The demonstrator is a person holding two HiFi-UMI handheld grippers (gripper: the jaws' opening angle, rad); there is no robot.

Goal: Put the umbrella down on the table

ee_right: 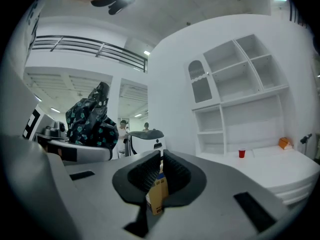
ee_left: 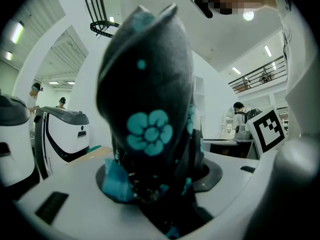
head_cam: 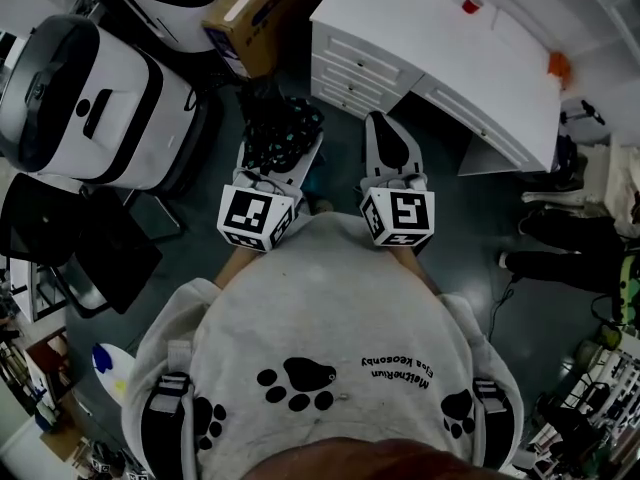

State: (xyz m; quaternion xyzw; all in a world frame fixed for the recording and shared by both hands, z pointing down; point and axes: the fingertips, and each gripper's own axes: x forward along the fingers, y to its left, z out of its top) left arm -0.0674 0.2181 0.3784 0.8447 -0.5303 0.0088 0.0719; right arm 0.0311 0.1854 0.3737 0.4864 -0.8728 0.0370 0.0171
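Observation:
A folded black umbrella (head_cam: 285, 128) with teal flowers stands up out of my left gripper (head_cam: 283, 158), whose jaws are shut on its lower part. In the left gripper view the umbrella (ee_left: 150, 124) fills the middle and hides the left gripper (ee_left: 155, 184) fingertips. My right gripper (head_cam: 388, 133) is held level beside it, shut and holding nothing. In the right gripper view the right gripper (ee_right: 160, 164) has its pads together, and the umbrella (ee_right: 90, 116) shows at the left. The white table (head_cam: 440, 38) with drawers lies ahead to the right; its top (ee_right: 280, 164) shows at the right.
A red cup (head_cam: 471, 5) and an orange thing (head_cam: 558, 65) sit on the table. A large white machine (head_cam: 90, 108) and a cardboard box (head_cam: 255, 13) stand ahead to the left. White shelves (ee_right: 240, 94) rise behind the table. People (ee_left: 35, 96) stand in the distance.

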